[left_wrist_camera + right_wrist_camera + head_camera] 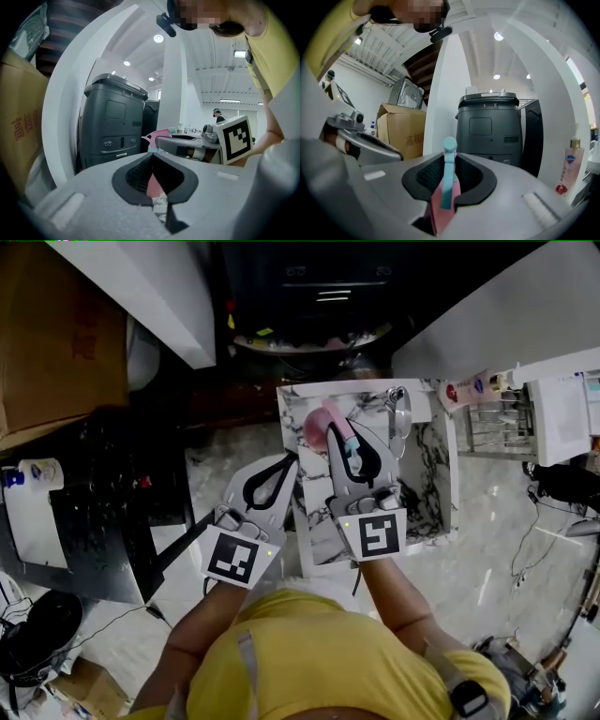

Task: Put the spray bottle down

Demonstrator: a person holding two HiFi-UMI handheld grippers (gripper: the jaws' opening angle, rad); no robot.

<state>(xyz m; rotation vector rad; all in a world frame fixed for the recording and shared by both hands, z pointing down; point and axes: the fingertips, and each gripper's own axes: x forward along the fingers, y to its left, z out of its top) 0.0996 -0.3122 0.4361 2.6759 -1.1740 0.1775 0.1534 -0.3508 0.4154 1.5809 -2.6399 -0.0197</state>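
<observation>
Over the marble table (433, 486), the right gripper (349, 448) clamps the pink spray bottle (315, 430) by its trigger head, which keeps it steady for lowering, while the left gripper (287, 461) waits beside, its 2 jaws together and empty.

The spray bottle (317, 431) has a rounded pink body and a pink spray head with a pale teal trigger and nozzle piece (449, 174). It is off its base and carried by the head, which is clamped between the jaws of the right gripper (349, 448), the teal strip standing upright between the pads. It sits over the far left part of the marble-patterned table (429, 486), near that table's left edge; whether its bottom touches the tabletop cannot be told.
</observation>
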